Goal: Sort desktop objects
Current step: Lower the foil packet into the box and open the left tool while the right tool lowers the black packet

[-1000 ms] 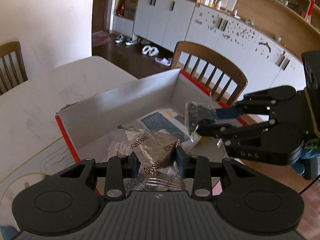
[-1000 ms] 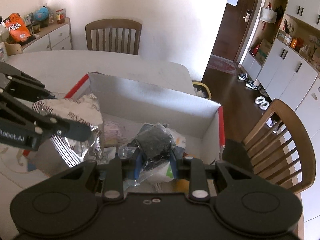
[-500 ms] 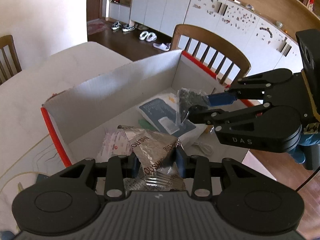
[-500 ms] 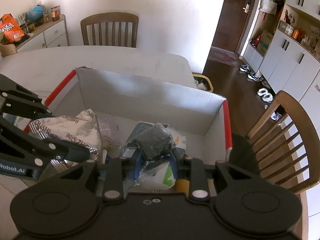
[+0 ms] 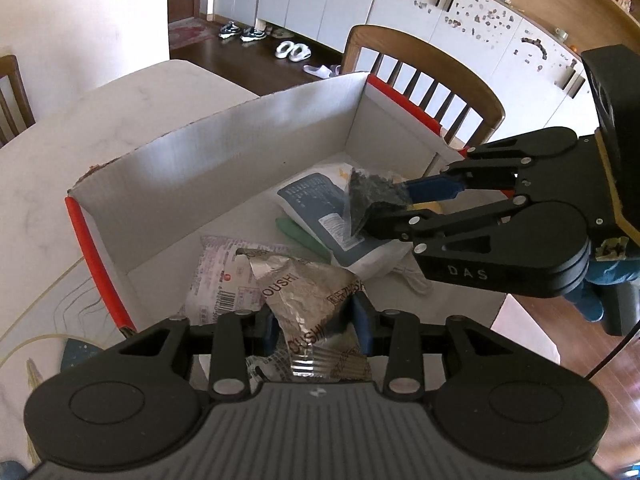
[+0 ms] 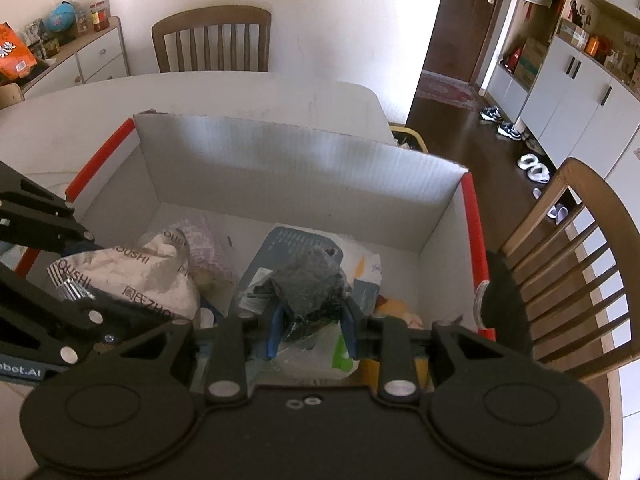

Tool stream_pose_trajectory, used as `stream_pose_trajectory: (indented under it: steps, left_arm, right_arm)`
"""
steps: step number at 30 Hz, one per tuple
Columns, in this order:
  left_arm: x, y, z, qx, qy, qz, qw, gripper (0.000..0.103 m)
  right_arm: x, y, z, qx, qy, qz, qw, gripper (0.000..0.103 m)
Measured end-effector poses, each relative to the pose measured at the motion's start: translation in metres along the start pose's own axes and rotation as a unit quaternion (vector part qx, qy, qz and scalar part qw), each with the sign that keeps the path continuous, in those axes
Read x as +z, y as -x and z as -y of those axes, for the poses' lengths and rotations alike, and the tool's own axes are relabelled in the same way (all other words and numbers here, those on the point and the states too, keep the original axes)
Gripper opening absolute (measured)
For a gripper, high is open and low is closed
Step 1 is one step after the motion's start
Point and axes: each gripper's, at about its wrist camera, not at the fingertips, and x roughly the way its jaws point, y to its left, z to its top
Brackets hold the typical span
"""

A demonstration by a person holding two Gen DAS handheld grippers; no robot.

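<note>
Left gripper [image 5: 316,326]: clenched on a crumpled silver packet [image 5: 310,298], held over the box [image 5: 224,160]
Right gripper [image 6: 311,322]: clenched on a dark packet [image 6: 310,284], held inside the box

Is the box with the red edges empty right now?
No, the box already holds a blue and white packet and a pink printed packet on its floor.

My left gripper [image 5: 316,320]: matt black plastic, blue pads, bright metal pins.
Snack packet [image 5: 308,300] I hold: crinkled silver foil, glossy.
My right gripper [image 6: 312,330]: same matt black plastic.
Dark packet [image 6: 312,280] I hold: clear shiny film, creased.
Box [image 6: 280,160]: white corrugated cardboard, matt, red edge strips.
Table [image 5: 52,152]: smooth pale marble-look top.
Chair [image 6: 580,264]: brown wood.
</note>
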Motion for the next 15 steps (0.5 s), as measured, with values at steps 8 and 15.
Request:
stream_pose_trajectory:
  steps: [8,15]
  left_arm:
    - [0.002,0.008,0.002,0.007,0.005,0.017,0.9998,0.062]
    - [0.0,0.02,0.006,0.007,0.003,0.03,0.9995,0.062]
  right_arm:
    - [-0.002,0.005,-0.001,0.0,-0.001,0.004,1.0,0.035]
    - [-0.003,0.02,-0.003,0.005,-0.005,0.015,1.0,0.042]
